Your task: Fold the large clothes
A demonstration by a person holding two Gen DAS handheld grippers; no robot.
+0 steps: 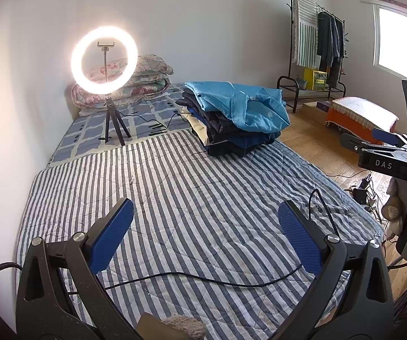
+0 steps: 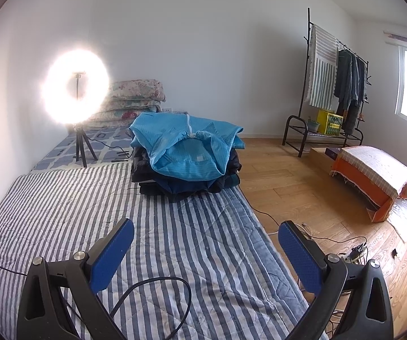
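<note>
A pile of clothes sits at the far right of the striped quilt, topped by a light blue zip jacket over dark navy and beige garments. The jacket also shows in the right wrist view on the quilt. My left gripper is open and empty, held above the quilt well short of the pile. My right gripper is open and empty, above the quilt's right edge, also short of the pile. The right gripper's body shows in the left wrist view at the right.
A lit ring light on a tripod stands at the back left before folded floral quilts. Black cables lie across the quilt. A clothes rack, an orange covered box and floor cables stand on the wood floor at right.
</note>
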